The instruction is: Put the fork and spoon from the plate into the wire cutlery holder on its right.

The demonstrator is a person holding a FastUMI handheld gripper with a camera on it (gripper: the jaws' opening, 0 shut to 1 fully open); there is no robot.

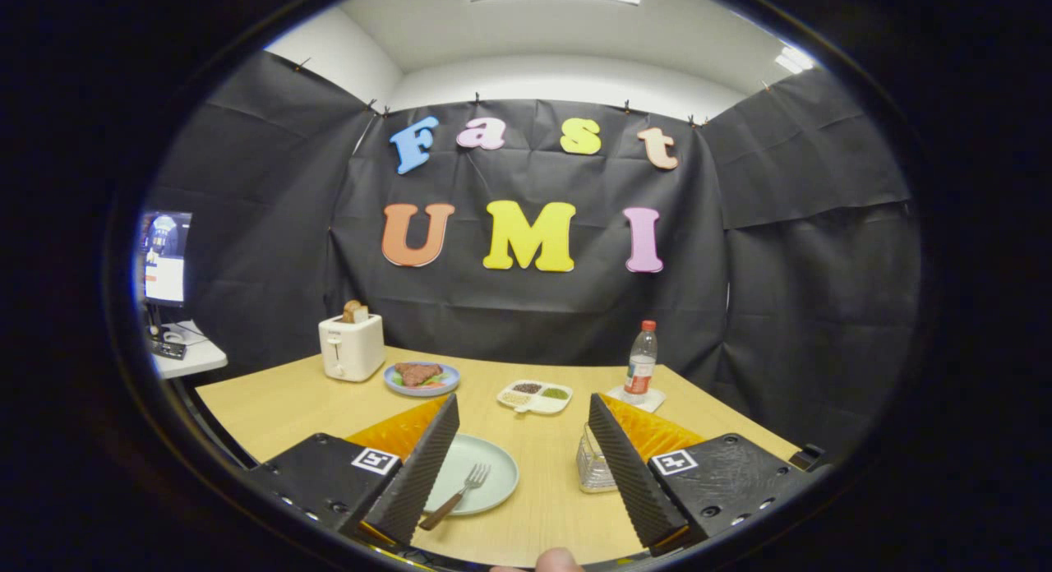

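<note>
A pale green plate [485, 465] lies on the wooden table just ahead of my left finger, partly hidden by it. A fork [457, 495] with a wooden handle rests on the plate, tines pointing away from me. The spoon is hidden or too small to tell. A wire cutlery holder [593, 465] stands right of the plate, partly behind my right finger. My gripper [523, 420] hangs above the table, open wide, with nothing between its fingers.
Farther back stand a white toaster [352, 348] with bread in it, a blue plate of food [422, 380], a divided white dish [534, 395] with spices and a water bottle [641, 363] on a coaster. A side table with a monitor [164, 258] is at the left.
</note>
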